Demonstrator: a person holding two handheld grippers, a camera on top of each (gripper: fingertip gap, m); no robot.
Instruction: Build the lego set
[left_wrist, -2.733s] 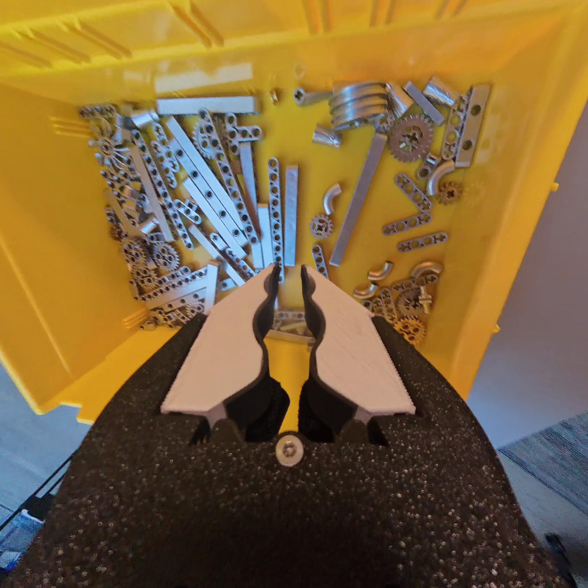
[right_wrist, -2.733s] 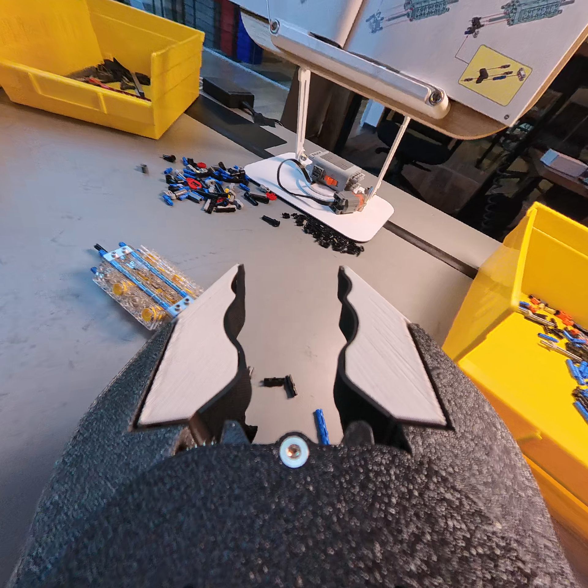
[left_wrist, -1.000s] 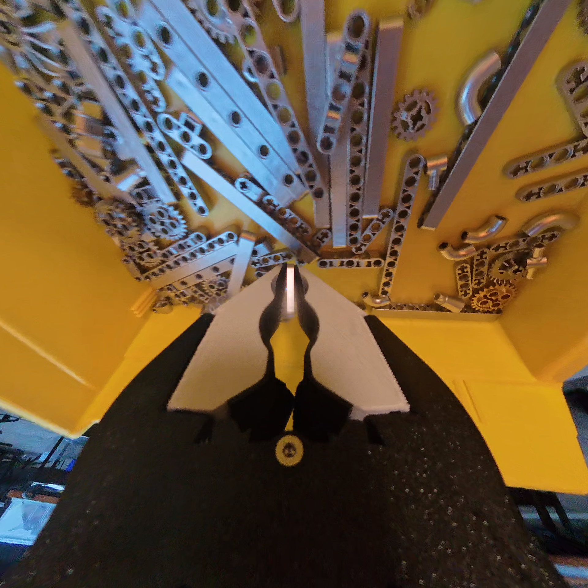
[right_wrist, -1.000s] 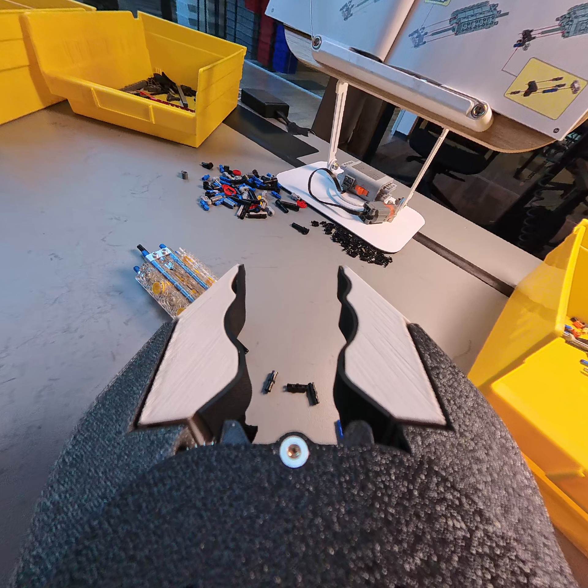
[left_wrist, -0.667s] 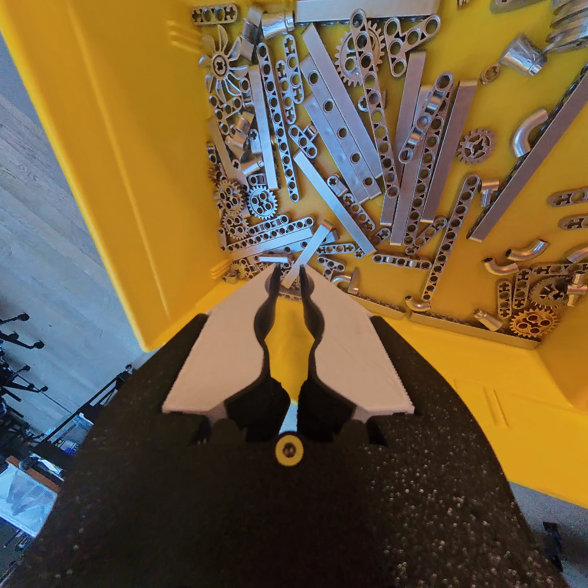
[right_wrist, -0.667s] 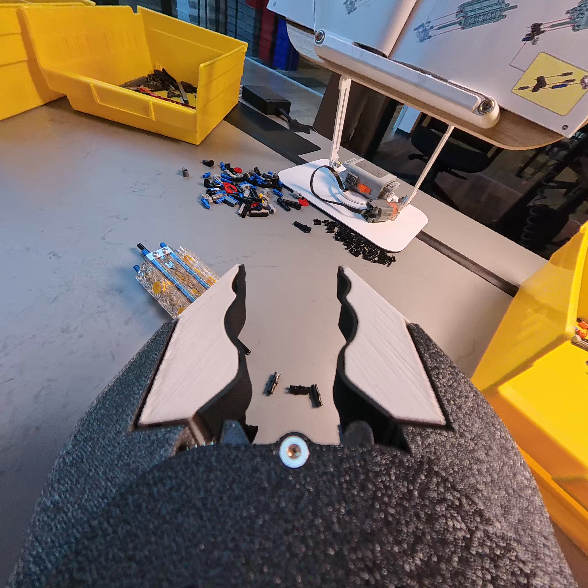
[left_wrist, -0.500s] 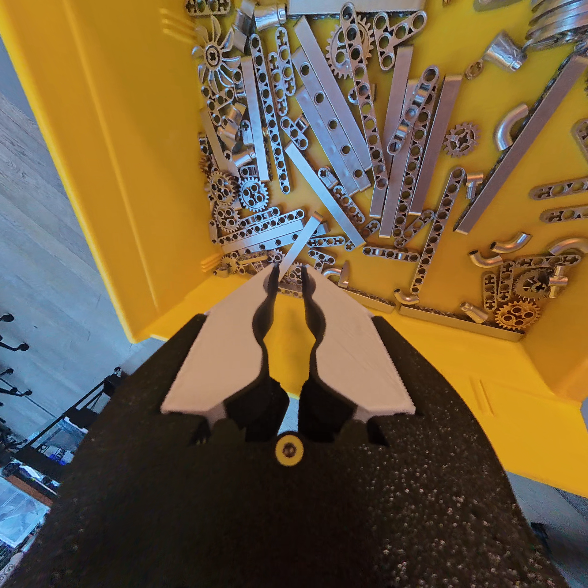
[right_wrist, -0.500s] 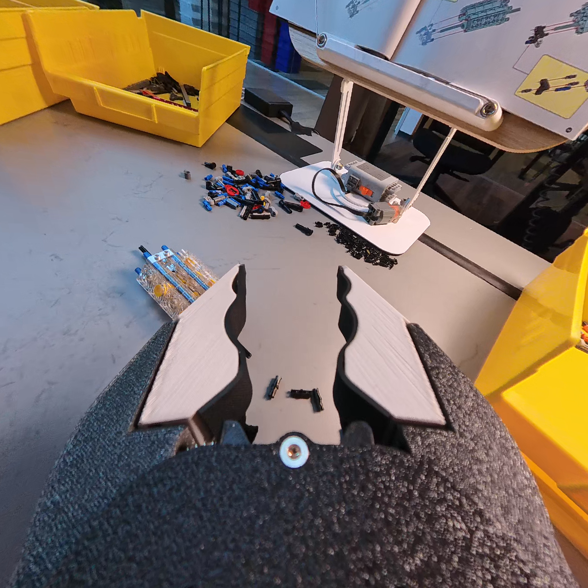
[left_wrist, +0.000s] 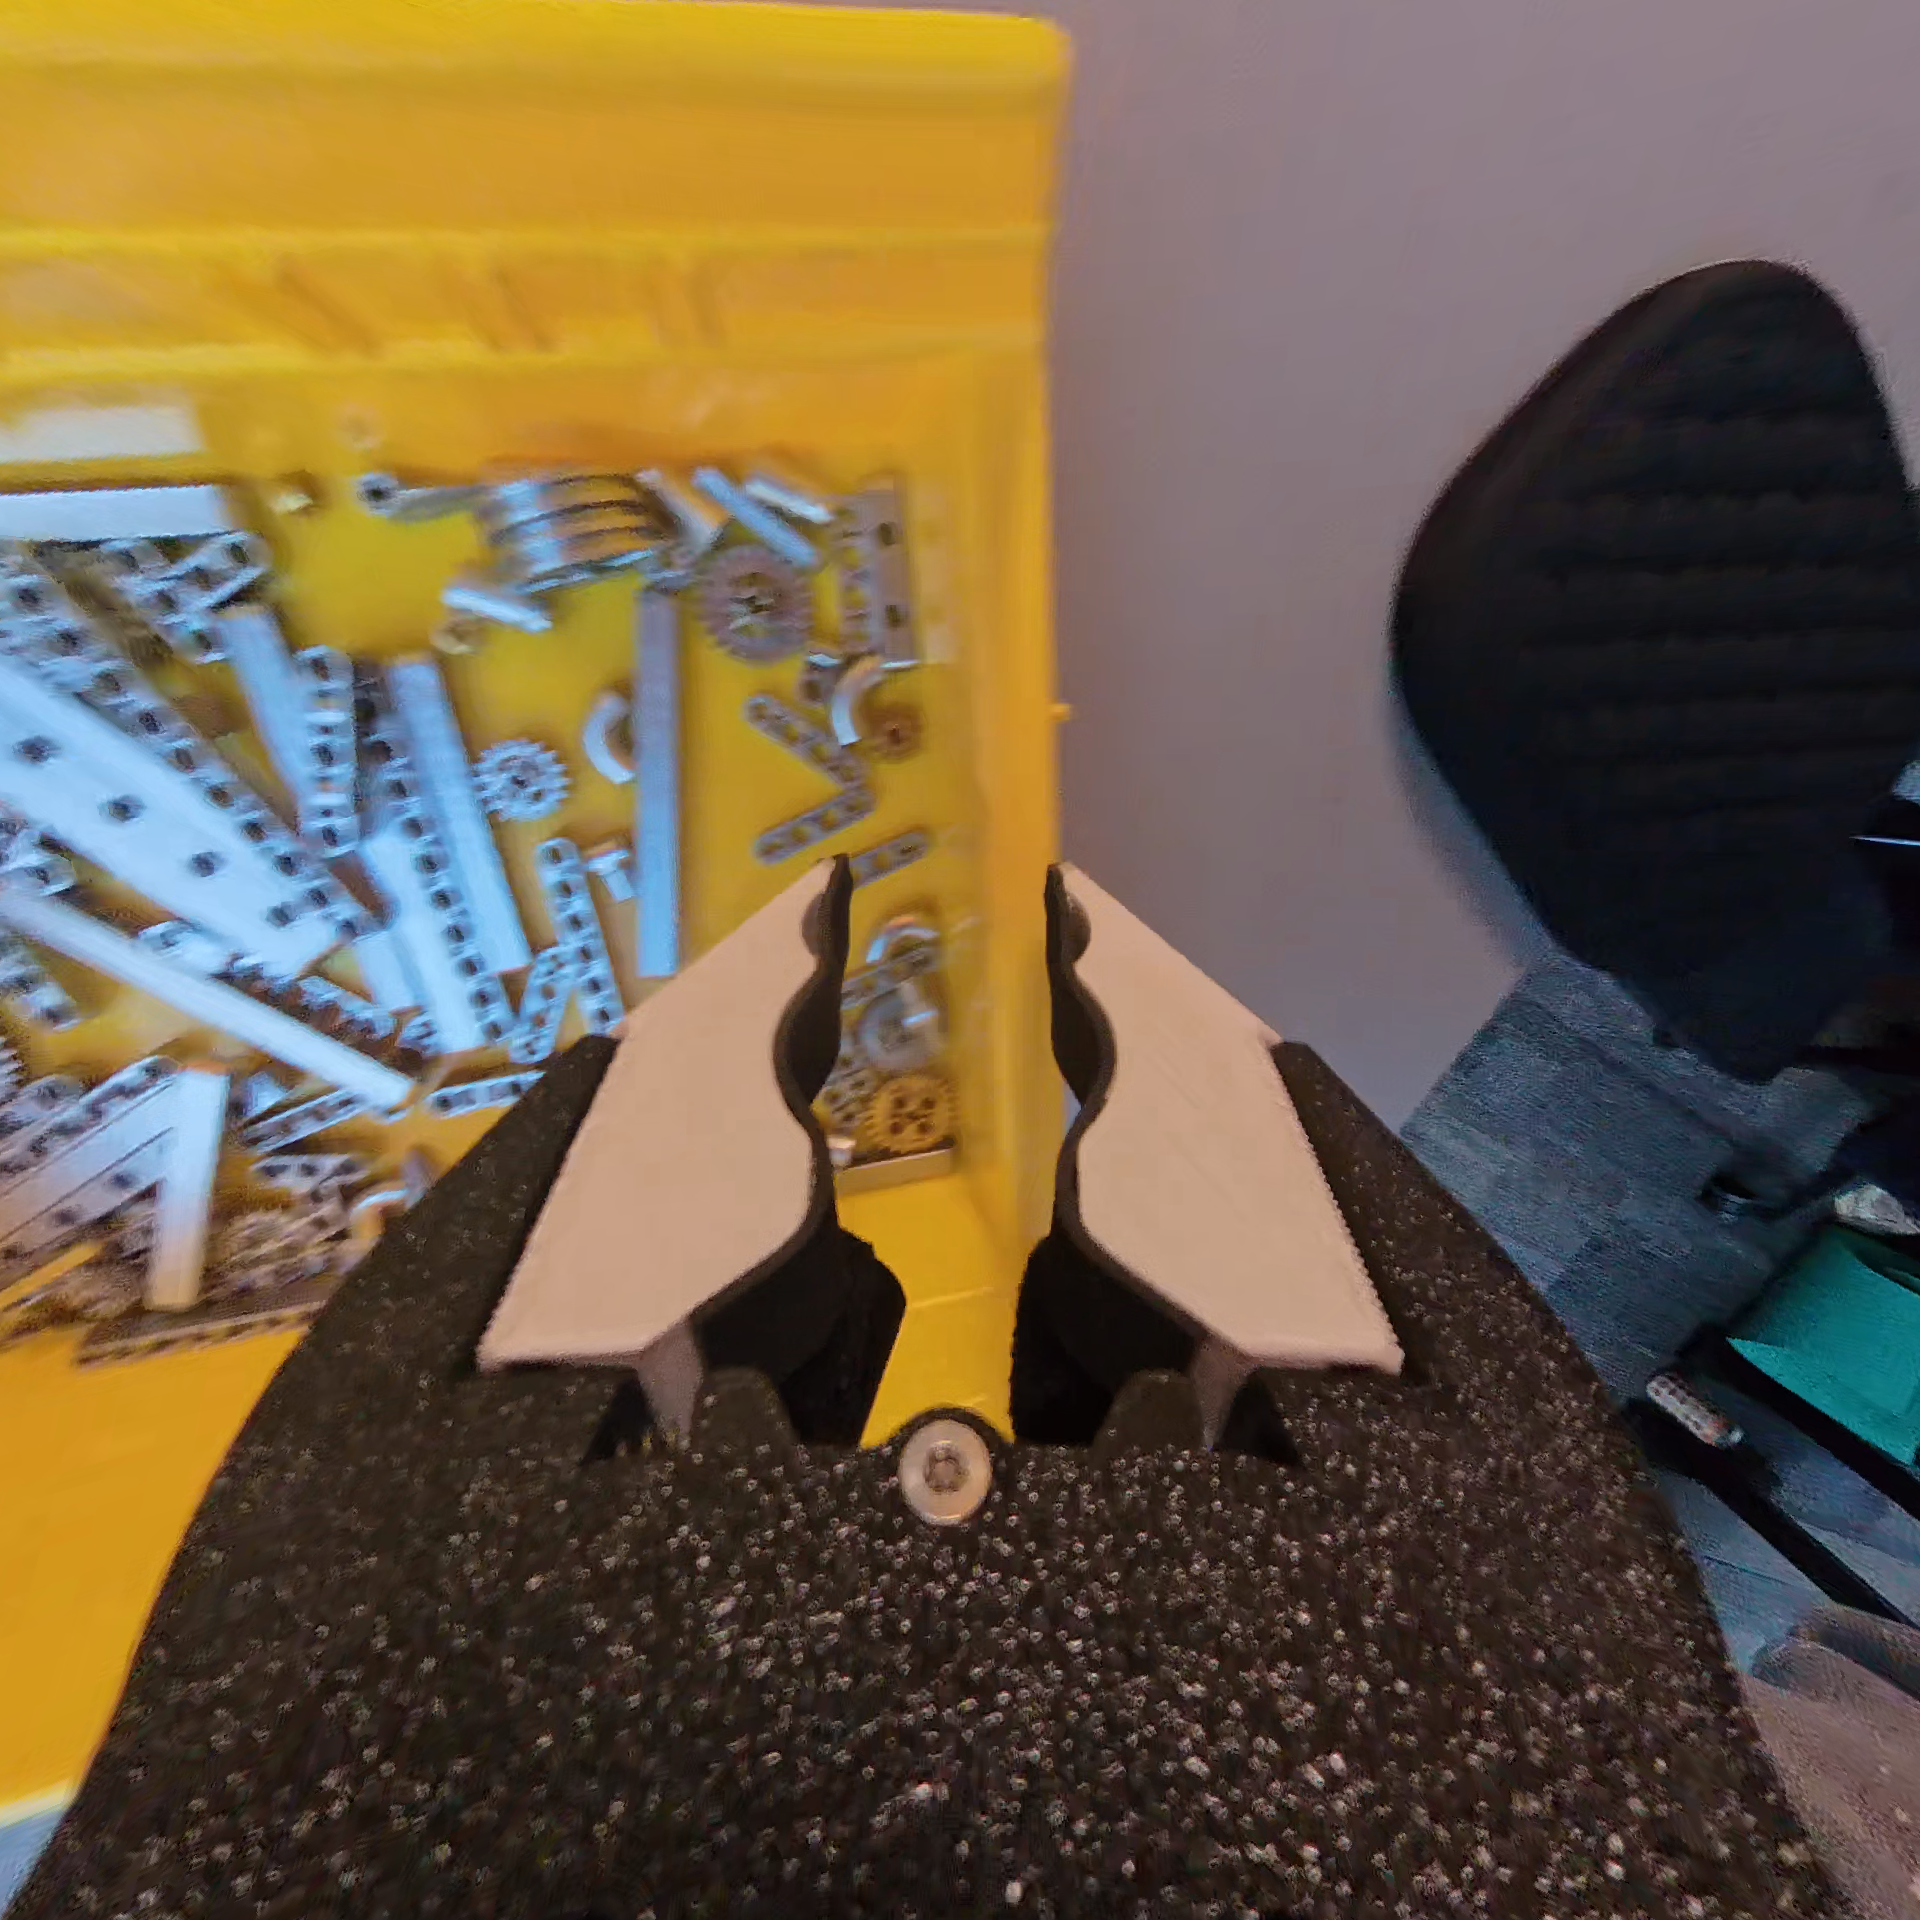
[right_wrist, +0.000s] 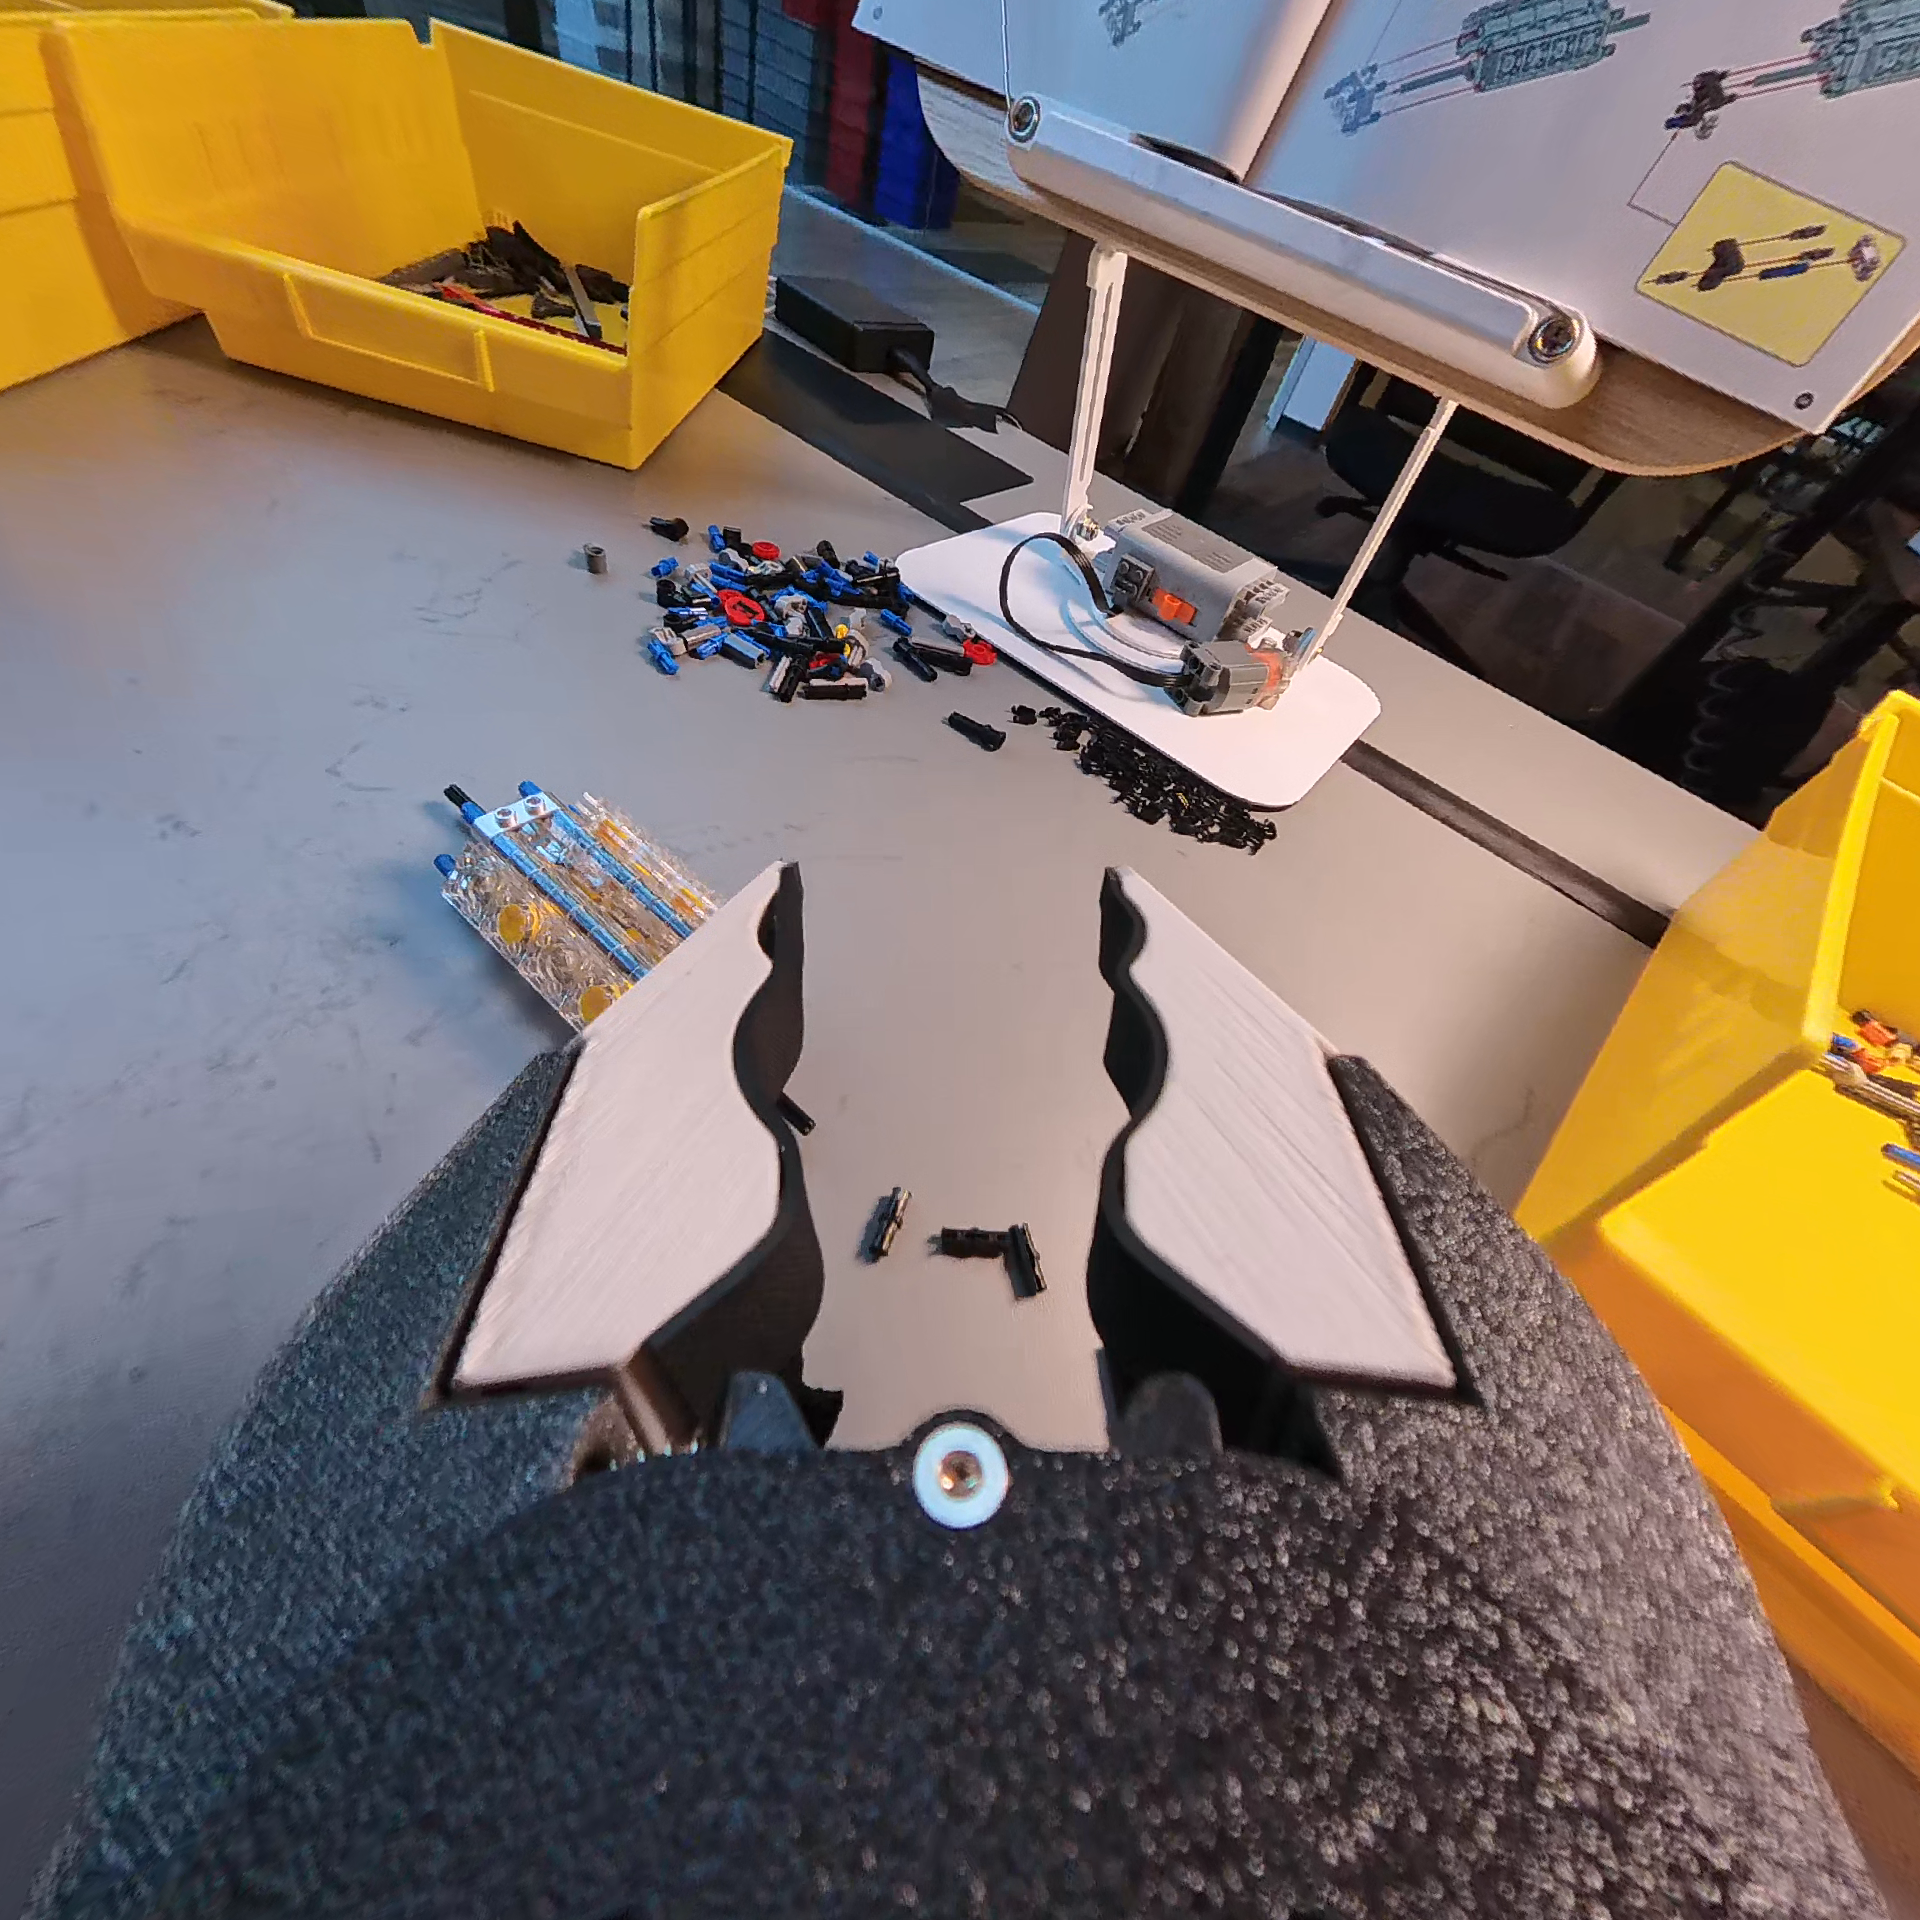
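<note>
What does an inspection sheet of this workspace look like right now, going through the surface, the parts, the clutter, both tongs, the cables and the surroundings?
Surface: grey table, scuffed.
Job's things: clear block assembly with blue rods lying flat; grey motor units on a white stand base.
Clutter: mixed coloured pins; black pin pile; loose black pins under the right tongs.
Grippers: left tongs open, empty, over the grey-parts yellow bin; right tongs open, empty, above the table.
Cables: black lead from the motor units; power brick behind.
Surroundings: more yellow bins, instruction board, black chair.
</note>
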